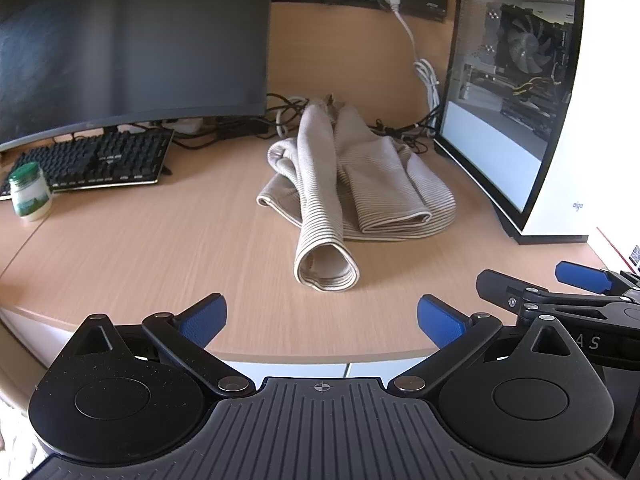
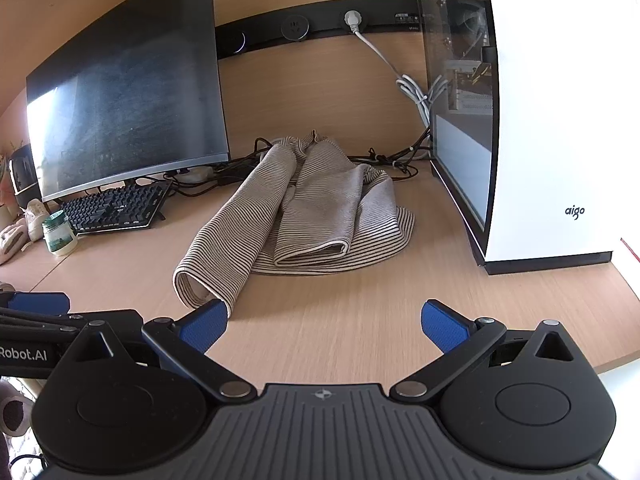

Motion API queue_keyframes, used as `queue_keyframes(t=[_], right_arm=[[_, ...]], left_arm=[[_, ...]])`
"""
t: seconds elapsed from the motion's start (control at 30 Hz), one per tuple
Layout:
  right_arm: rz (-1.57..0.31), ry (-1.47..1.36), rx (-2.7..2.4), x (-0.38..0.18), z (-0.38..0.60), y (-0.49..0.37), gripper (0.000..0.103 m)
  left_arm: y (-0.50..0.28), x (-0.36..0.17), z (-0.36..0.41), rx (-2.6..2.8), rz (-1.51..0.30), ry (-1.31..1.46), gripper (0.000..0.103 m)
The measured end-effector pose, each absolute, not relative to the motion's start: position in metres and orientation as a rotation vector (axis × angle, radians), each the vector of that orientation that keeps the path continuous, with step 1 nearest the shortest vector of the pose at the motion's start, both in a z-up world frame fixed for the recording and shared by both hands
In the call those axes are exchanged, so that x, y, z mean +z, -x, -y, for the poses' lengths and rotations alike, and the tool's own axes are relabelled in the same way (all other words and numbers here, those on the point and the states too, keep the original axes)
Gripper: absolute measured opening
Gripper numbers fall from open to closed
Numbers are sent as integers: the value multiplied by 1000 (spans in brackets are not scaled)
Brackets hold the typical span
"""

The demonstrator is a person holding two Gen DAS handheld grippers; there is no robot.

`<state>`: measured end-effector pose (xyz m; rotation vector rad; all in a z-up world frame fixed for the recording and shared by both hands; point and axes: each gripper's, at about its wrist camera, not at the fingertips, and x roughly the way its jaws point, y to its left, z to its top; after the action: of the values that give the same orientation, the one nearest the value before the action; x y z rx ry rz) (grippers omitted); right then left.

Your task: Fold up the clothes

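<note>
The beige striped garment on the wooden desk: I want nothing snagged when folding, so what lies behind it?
Behind the beige striped garment, tangled black cables and a white cable lie against the wall. Whatever sits under the cloth is hidden.

Soft ribbed striped cloth garment ahead of the fingers, matt wood-grain desk, textured blue rubbery fingers, glossy glass-sided computer case

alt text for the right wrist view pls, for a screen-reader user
A striped beige knit garment lies partly folded on a light wooden desk, one sleeve stretched toward the open right tool. A dark curved monitor stands left, a white computer case right.
</note>
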<state>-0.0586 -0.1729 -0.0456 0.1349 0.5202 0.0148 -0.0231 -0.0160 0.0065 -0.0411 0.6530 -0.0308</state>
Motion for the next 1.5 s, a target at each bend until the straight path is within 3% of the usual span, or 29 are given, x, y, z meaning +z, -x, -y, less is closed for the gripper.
queue_keyframes(t=[0.9, 1.5], right_arm=[[-553, -110, -36, -43, 182, 35, 103], [-620, -154, -143, -50, 159, -30, 103]], left_arm=[[-10, 12, 6, -23, -675, 62, 103], [-92, 1, -48, -203, -759, 166, 103]])
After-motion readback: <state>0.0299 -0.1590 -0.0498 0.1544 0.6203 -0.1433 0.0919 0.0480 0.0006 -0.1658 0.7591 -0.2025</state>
